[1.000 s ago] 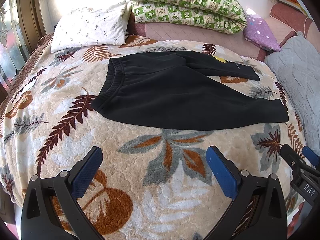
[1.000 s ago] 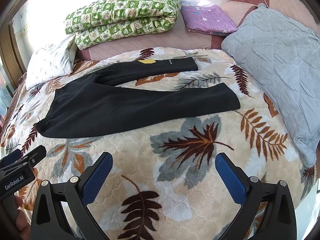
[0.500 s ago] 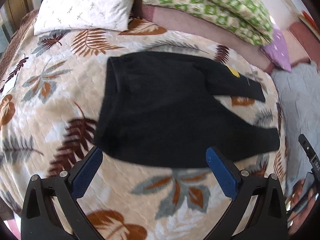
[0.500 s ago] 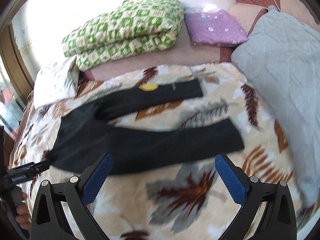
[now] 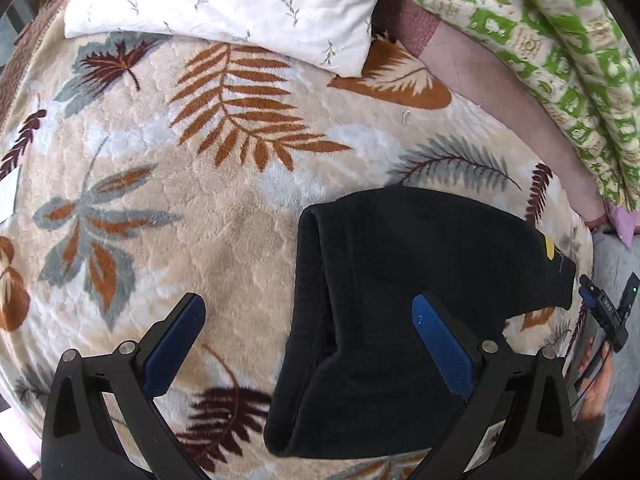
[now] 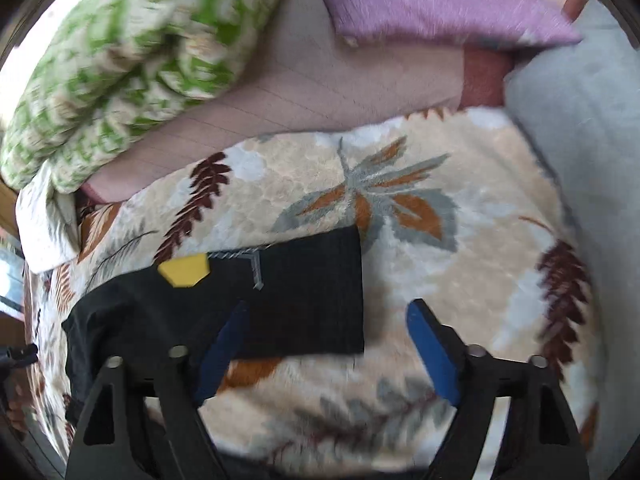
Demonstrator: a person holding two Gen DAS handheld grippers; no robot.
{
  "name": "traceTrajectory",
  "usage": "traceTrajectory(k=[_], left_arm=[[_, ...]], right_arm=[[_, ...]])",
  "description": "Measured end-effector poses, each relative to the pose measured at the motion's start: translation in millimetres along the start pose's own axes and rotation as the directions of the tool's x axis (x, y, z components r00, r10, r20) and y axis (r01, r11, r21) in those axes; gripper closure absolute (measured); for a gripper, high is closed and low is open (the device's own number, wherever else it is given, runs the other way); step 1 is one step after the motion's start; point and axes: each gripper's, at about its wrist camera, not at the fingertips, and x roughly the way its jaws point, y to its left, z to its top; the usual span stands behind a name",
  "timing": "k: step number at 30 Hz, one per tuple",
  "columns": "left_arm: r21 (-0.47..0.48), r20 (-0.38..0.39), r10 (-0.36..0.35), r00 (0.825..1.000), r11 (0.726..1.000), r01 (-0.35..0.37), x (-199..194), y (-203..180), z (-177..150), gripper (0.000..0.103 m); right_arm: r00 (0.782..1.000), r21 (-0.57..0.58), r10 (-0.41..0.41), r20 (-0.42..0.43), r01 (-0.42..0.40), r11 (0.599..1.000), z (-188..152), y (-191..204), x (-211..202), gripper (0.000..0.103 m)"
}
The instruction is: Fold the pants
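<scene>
Bed blanket [image 5: 224, 216]: 1 pants [image 5: 400, 288], 2 hand-held grippers.

Both grippers moved in over pants [image 5: 400, 300]; right gripper [image 6: 324, 344] jaws closing partway, straddling cuff.

Around the black pants [image 5: 400, 320], the leaf-print blanket [image 5: 200, 220] lies bare on the left and beyond the cuff. Pillows [image 5: 240, 4] and a green quilt [image 5: 560, 60] block the far side.
</scene>
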Motion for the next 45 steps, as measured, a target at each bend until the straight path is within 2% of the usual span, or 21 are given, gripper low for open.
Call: traceTrajectory(k=[4, 6, 8, 9, 11, 13, 15, 17, 23, 25, 26, 27, 28, 31, 34, 37, 40, 42, 45], left_arm=[[-0.036, -0.034, -0.024, 0.999, 0.999, 0.023, 17.6, 1.2, 13.1, 0.000], [-0.053, -0.042, -0.045, 0.998, 0.998, 0.042, 24.7, 1.9, 19.3, 0.000], [-0.061, -0.053, -0.056, 0.997, 0.997, 0.053, 32.1, 0.3, 23.9, 0.000], [-0.063, -0.053, -0.060, 0.997, 0.996, 0.057, 34.2, 0.0, 25.8, 0.000], [-0.070, -0.056, -0.071, 0.996, 0.995, 0.067, 39.3, -1.1, 30.9, 0.000], [-0.083, -0.067, -0.089, 0.994, 0.993, 0.083, 45.3, -0.6, 37.0, 0.000], [-0.106, -0.069, -0.089, 0.994, 0.991, 0.082, 48.7, 1.8, 41.3, 0.000], [-0.120, -0.080, -0.124, 0.989, 0.986, 0.114, 53.5, 3.3, 44.0, 0.000], [-0.115, -0.073, -0.157, 0.985, 0.982, 0.148, 61.3, -2.2, 57.6, 0.002], [-0.065, -0.065, -0.152, 0.986, 0.987, 0.148, 60.3, -12.4, 61.7, 0.029], [-0.039, -0.070, -0.154, 0.986, 0.988, 0.151, 59.5, -14.6, 61.4, 0.039], [-0.023, -0.074, -0.138, 0.988, 0.990, 0.137, 59.8, -15.4, 60.8, 0.052], [-0.005, -0.072, -0.106, 0.992, 0.994, 0.106, 60.1, -16.3, 59.9, 0.060], [0.018, -0.074, -0.105, 0.992, 0.994, 0.107, 57.6, -15.2, 53.4, 0.063], [0.030, -0.058, -0.107, 0.993, 0.994, 0.109, 49.4, -15.6, 55.6, 0.072], [0.059, -0.031, -0.073, 0.997, 0.995, 0.075, 45.3, -24.4, 51.4, 0.078], [0.099, 0.017, -0.032, 0.999, 0.995, 0.030, 34.3, -30.5, 40.5, 0.079], [0.147, 0.061, 0.016, 0.998, 0.989, -0.024, 26.6, -38.6, 33.7, 0.079], [0.212, 0.136, 0.097, 0.986, 0.969, -0.125, 16.3, -53.7, 22.2, 0.080]], right_arm=[[0.999, 0.002, 0.046, -0.028, -0.046, 0.999, 18.4, -6.5, 33.8, 0.028], [0.996, 0.009, 0.084, -0.032, -0.084, 0.996, 22.8, -7.3, 41.3, 0.034], [0.991, 0.006, 0.121, -0.050, -0.121, 0.993, 24.4, -3.9, 46.7, 0.055], [0.991, 0.000, 0.118, -0.066, -0.118, 0.993, 24.3, -2.7, 49.6, 0.059], [0.993, -0.025, 0.088, -0.084, -0.090, 0.996, 23.3, 1.5, 50.4, 0.081], [0.992, -0.027, 0.100, -0.073, -0.102, 0.994, 23.0, 0.6, 46.9, 0.088], [0.993, -0.009, 0.103, -0.061, -0.104, 0.995, 21.8, -3.6, 43.8, 0.088], [0.994, -0.011, 0.092, -0.064, -0.093, 0.996, 21.2, -5.5, 43.4, 0.088], [0.995, 0.005, 0.072, -0.067, -0.072, 0.997, 20.6, -7.2, 47.5, 0.085], [0.995, 0.010, 0.068, -0.067, -0.067, 0.998, 19.7, -7.3, 47.5, 0.085], [0.996, 0.005, 0.064, -0.067, -0.063, 0.998, 19.4, -6.4, 47.6, 0.084], [0.996, -0.001, 0.060, -0.067, -0.060, 0.998, 19.5, -5.3, 47.9, 0.084], [0.996, -0.005, 0.057, -0.068, -0.057, 0.998, 19.6, -4.6, 47.8, 0.085], [0.996, -0.007, 0.052, -0.068, -0.053, 0.999, 20.2, -3.7, 48.6, 0.084], [0.997, -0.008, 0.048, -0.067, -0.049, 0.999, 19.9, -1.8, 49.7, 0.084], [0.997, -0.014, 0.044, -0.067, -0.045, 0.999, 20.2, -1.4, 49.5, 0.086], [0.998, -0.034, 0.027, -0.060, -0.030, 0.999, 19.4, -1.3, 45.6, 0.088], [0.998, -0.054, 0.025, -0.049, -0.027, 0.998, 18.0, -2.0, 39.3, 0.090], [1.000, -0.098, 0.021, -0.019, -0.022, 0.995, 17.4, -0.4, 25.2, 0.093]])
